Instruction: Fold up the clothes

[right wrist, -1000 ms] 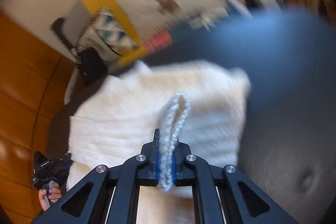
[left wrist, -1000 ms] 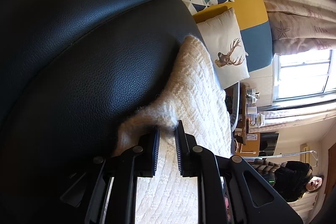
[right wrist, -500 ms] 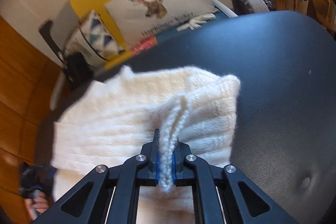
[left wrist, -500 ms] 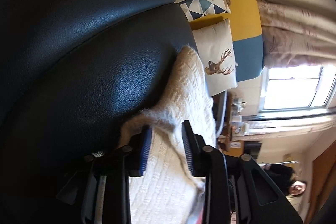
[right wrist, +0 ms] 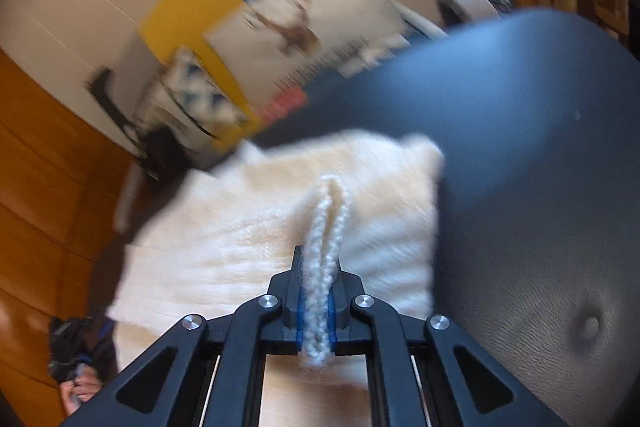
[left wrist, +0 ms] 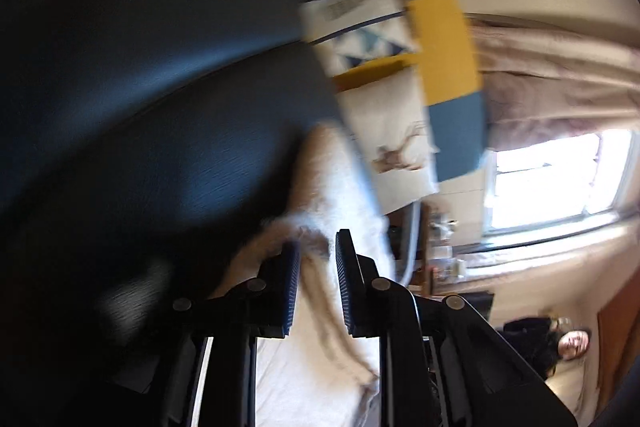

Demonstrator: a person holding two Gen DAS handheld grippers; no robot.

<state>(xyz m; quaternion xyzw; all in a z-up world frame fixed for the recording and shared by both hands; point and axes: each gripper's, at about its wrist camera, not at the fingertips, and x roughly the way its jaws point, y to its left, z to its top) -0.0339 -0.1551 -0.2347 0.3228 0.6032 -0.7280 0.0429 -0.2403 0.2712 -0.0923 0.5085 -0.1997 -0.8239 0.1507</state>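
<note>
A cream knitted sweater (right wrist: 248, 239) lies on a dark leather seat (right wrist: 520, 167). My right gripper (right wrist: 316, 291) is shut on a folded edge of the sweater, which stands up between the fingers. In the left wrist view the sweater (left wrist: 332, 187) lies blurred along the seat (left wrist: 160, 107). My left gripper (left wrist: 316, 259) is open, its fingers apart over a fuzzy edge of the sweater; fabric lies between them, ungripped.
A deer-print cushion (right wrist: 312, 23) and a triangle-pattern cushion (right wrist: 200, 99) lie on a yellow, blue and grey sofa behind the seat. A bright window (left wrist: 556, 179) and a seated person (left wrist: 568, 343) show at the right. Orange wood floor (right wrist: 40, 207) lies on the left.
My left gripper has opened wider over the second and is moving, blurring its view. My right gripper stays shut on the sweater edge and has moved, blurring its view.
</note>
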